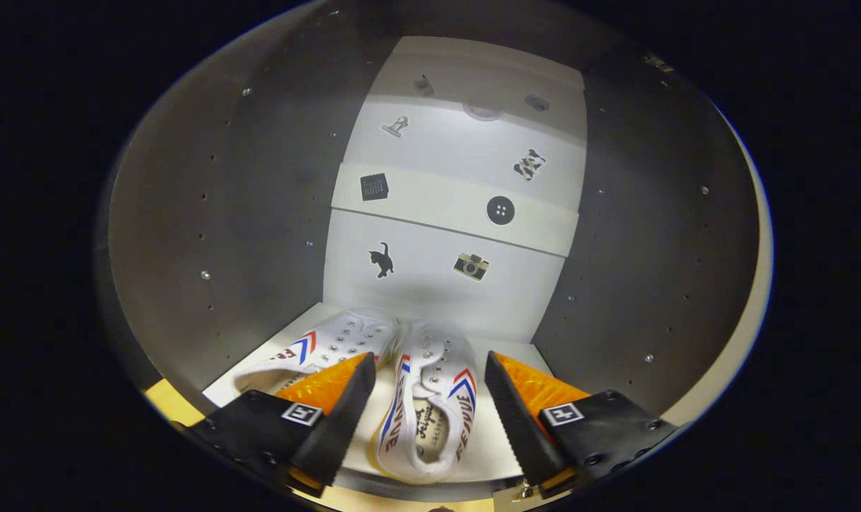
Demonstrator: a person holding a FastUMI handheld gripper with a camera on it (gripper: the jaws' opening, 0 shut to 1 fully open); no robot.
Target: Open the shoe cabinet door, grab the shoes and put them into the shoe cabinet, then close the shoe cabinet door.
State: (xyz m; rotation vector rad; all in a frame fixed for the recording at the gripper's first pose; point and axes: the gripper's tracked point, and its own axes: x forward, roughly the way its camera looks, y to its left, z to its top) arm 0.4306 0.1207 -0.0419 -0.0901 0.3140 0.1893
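Note:
I look into the open shoe cabinet (188,213), with grey side walls and a white back panel (458,178) bearing small stickers. Two white sneakers with red and blue chevrons lie side by side on the cabinet's white bottom shelf (487,441), toes toward the back. The right sneaker (430,405) lies between my fingers, with a gap on each side. The left sneaker (330,348) is partly hidden behind my left finger (338,412). My gripper (426,419) is open, its black and orange fingers spread wide over the shelf's front.
The cabinet's side walls (650,249) close in on both sides, dotted with small peg holes. A pale cabinet edge (750,313) runs down the right. A yellowish strip (163,402) shows below the shelf at the left.

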